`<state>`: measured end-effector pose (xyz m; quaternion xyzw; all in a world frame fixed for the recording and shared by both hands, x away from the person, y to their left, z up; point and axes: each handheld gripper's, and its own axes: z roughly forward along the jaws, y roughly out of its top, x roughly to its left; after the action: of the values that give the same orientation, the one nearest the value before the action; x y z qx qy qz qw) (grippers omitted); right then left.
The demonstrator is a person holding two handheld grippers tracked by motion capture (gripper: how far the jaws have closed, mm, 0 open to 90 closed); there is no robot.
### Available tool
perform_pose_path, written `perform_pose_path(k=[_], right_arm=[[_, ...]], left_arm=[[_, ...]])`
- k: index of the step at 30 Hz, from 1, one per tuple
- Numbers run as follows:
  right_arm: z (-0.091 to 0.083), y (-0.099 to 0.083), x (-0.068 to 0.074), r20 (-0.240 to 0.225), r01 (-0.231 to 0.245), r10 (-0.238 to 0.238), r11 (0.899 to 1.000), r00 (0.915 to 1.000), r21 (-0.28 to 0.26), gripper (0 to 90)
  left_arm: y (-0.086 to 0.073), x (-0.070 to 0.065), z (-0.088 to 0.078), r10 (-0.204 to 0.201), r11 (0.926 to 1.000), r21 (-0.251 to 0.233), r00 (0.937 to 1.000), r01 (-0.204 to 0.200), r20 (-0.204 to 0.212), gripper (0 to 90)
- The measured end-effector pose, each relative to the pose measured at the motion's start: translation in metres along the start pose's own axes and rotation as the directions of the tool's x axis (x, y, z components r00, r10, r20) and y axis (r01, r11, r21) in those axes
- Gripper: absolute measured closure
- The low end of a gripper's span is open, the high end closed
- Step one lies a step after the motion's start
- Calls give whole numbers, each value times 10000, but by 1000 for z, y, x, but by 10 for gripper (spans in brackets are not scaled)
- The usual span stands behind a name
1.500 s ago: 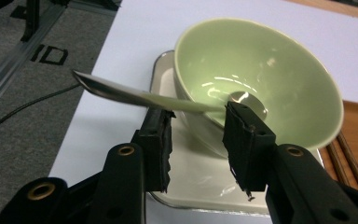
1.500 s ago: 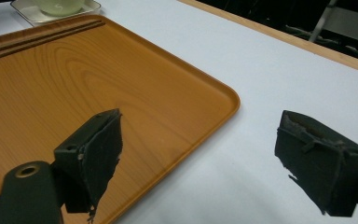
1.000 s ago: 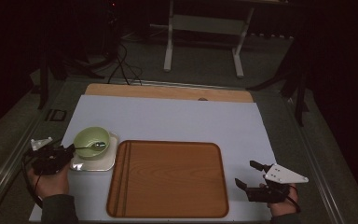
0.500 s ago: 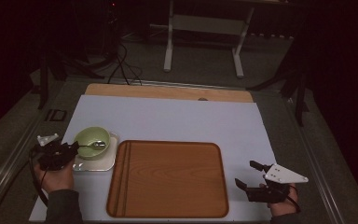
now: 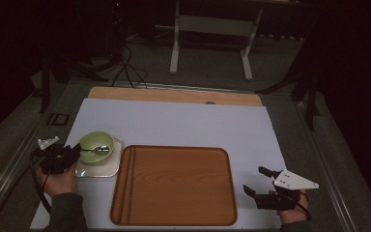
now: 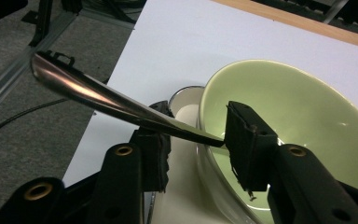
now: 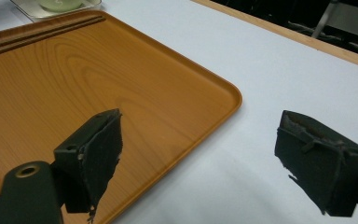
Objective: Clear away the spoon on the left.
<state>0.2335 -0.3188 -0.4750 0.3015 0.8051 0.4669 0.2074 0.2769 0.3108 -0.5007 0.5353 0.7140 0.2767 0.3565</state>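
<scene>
A dim bench covered by a white sheet, seen from above, with a person's two hands at its near edge. At about 9 o'clock sits a pale green glazed ceramic bowl (image 5: 96, 147) on a small square white plate (image 5: 112, 168), and a polished steel spoon (image 5: 98, 150) rests in the bowl with its handle poking out over the rim toward the left gripper (image 5: 73, 153). In the left gripper view the spoon's handle (image 6: 112, 100) crosses between the two black jaws, which have just been closing; one pad meets the handle at the bowl's rim while the other stands a little off, so the jaws are not yet clamped. The spoon looks light, stiff and slippery, so the flat of the handle near the rim seems the surest hold, and the bowl looks breakable if knocked. In the middle lies a large rectangular orange wood-grain tray (image 5: 174, 186), bare. At about 4 o'clock the right gripper (image 5: 260, 181) rests on the white sheet just off the tray's corner, its jaws wide apart with nothing between them. No brand, label or writing can be read anywhere.
</scene>
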Motion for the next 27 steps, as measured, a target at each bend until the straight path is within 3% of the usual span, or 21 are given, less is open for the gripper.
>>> perform_pose_path(k=[10, 14, 20, 27], right_arm=[[0, 0, 0, -12, 16, -16, 10000, 10000, 13, 148], [0, 0, 0, -11, 16, -16, 10000, 10000, 16, 148], [0, 0, 0, -17, 18, -18, 10000, 10000, 8, 148], [0, 0, 0, -16, 14, -14, 10000, 10000, 8, 148]], left_arm=[[2, 1, -7, 58, 9995, -314, 9998, -64, -199, 698], [4, -1, -11, 288, 9982, -512, 9993, -300, -225, 730], [11, -8, -18, 612, 9946, -840, 9981, -604, 63, 790], [20, -26, -26, 1370, 9846, -1188, 9884, -1286, 653, 874]])
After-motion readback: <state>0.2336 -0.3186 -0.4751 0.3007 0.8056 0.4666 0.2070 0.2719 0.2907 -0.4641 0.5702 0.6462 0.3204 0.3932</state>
